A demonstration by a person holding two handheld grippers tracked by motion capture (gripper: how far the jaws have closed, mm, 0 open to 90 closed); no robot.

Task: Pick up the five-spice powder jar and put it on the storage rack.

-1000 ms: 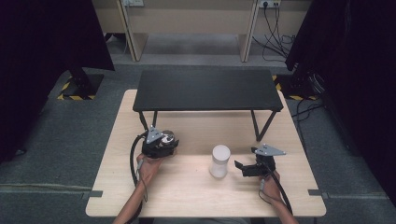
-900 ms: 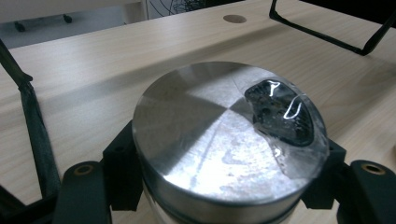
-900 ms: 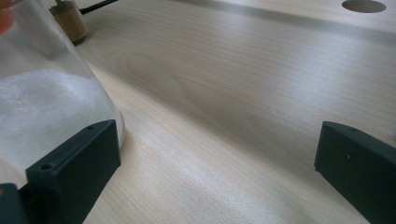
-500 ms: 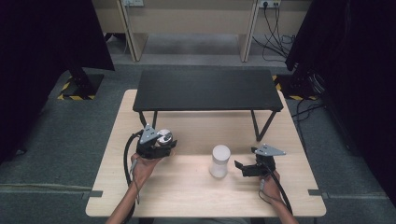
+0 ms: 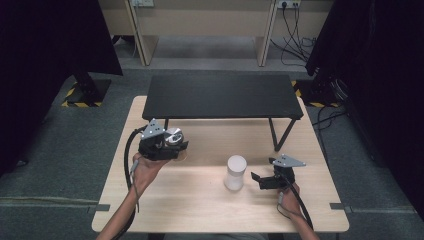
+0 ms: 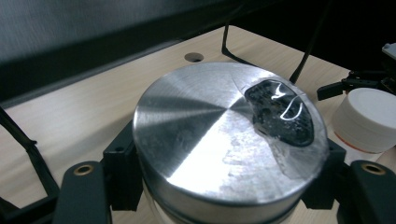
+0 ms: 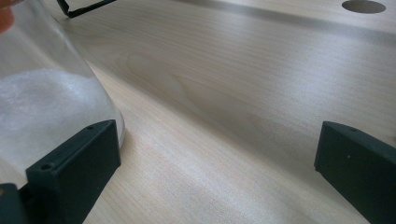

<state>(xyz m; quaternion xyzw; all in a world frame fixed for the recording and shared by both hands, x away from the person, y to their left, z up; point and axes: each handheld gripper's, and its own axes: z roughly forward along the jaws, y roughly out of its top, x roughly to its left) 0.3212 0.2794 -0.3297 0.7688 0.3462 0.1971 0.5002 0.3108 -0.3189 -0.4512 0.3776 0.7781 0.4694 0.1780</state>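
Metal-lidded jar is riding in the left gripper, its jaws clamped on either side just under the brushed steel lid. Against the earlier high views it is sitting higher and nearer the black shelf, so it is being lifted off the wooden table; I judge the pick-up done and a carry beginning, perhaps toward the shelf. The right gripper is staying where it was, jaws spread wide and gripping nothing, just beside the white-capped container standing mid-table.

The left gripper view is giving what the high view cannot: the lid's radial sheen and a dark glossy patch near its rim. The right gripper view is showing the container's clear lower wall and white contents close against one jaw; whether they are touching I cannot tell.
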